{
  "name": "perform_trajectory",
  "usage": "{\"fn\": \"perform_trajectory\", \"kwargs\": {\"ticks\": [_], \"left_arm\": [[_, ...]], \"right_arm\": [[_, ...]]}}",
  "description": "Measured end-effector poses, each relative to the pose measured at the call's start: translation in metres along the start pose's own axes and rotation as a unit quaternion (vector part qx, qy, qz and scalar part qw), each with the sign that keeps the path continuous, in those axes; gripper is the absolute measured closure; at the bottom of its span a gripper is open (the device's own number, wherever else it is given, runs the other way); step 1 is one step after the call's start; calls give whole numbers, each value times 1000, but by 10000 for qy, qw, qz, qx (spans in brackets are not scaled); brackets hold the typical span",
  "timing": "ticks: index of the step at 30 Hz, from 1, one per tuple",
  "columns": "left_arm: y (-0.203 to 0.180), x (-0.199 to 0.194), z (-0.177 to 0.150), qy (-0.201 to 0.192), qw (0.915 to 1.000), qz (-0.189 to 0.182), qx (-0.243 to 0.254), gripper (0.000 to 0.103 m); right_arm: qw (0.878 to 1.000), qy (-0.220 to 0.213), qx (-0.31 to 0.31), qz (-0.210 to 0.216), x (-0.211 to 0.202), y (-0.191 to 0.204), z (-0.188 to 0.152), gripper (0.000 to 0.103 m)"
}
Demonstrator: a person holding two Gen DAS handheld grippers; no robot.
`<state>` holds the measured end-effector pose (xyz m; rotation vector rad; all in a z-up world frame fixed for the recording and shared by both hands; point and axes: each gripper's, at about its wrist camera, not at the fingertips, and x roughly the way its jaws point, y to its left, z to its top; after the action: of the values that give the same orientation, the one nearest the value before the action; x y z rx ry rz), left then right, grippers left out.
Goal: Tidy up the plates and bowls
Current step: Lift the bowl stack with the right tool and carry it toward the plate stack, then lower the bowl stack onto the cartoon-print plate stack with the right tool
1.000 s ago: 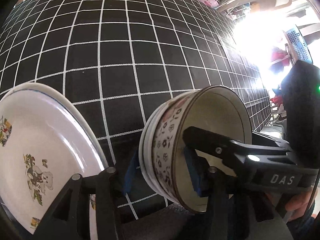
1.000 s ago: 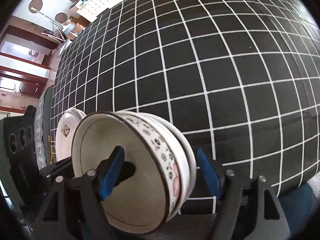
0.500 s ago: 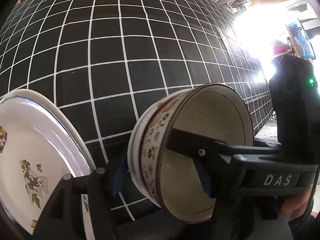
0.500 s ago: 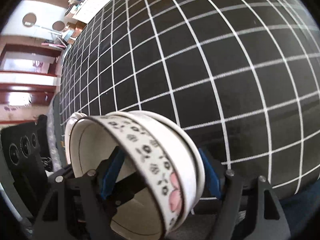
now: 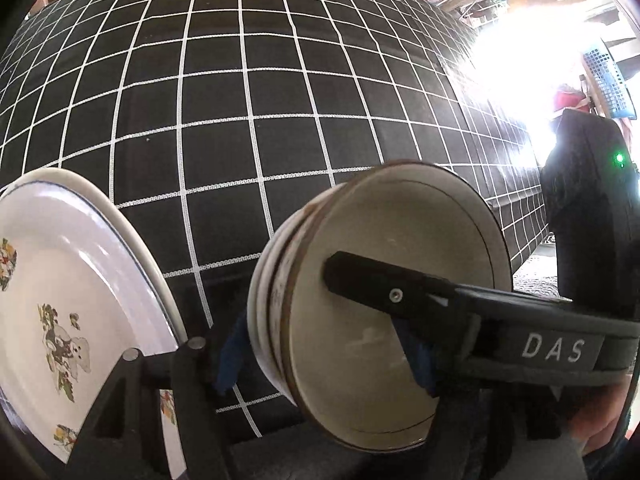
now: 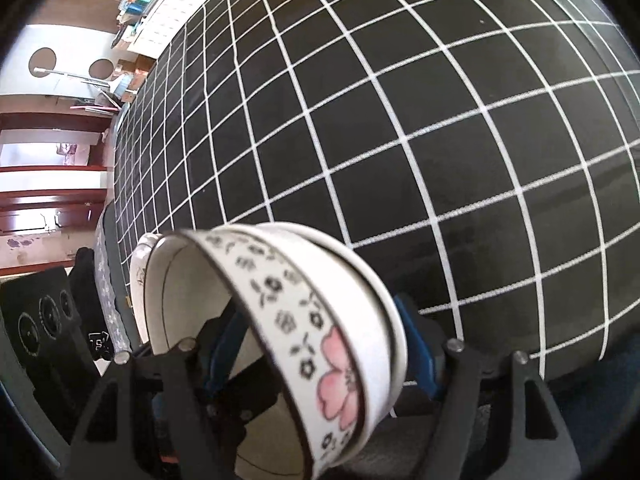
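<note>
Bowls [image 5: 384, 304]: nested, tipped sideways, straddled by both grippers.
Left gripper [image 5: 320, 354]: jaws opening, pads apparently off.
Right gripper [image 6: 320, 344]: jaws closing across the rim.

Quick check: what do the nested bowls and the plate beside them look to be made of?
Bowls: glazed ceramic, it seems; glossy white walls, printed black flowers and a pink blossom, dark rim line. Could be melamine.
Plate: same look; shiny white face with highlights, cartoon print, thin blue rim line.

Right hand-held gripper [image 5: 412, 344]: black arms, blue pads, silver screws, white "DAS" lettering, green LED on housing.
</note>
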<state>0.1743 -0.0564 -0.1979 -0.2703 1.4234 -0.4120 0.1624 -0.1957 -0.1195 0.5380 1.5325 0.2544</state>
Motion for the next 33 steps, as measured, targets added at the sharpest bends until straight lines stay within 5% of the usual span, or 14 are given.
{"fn": "perform_trajectory", "kwargs": {"ticks": [19,33], "left_arm": [[-12,-68,-11,-542,9985,-92,-80,37],[49,-144,-5,-999,9926,87,-686,37]], "right_arm": [[9976,-266,-631,-137,-31,68,-17,30],[9927,-26,-1208,-68,-6,157,-16,30]]}}
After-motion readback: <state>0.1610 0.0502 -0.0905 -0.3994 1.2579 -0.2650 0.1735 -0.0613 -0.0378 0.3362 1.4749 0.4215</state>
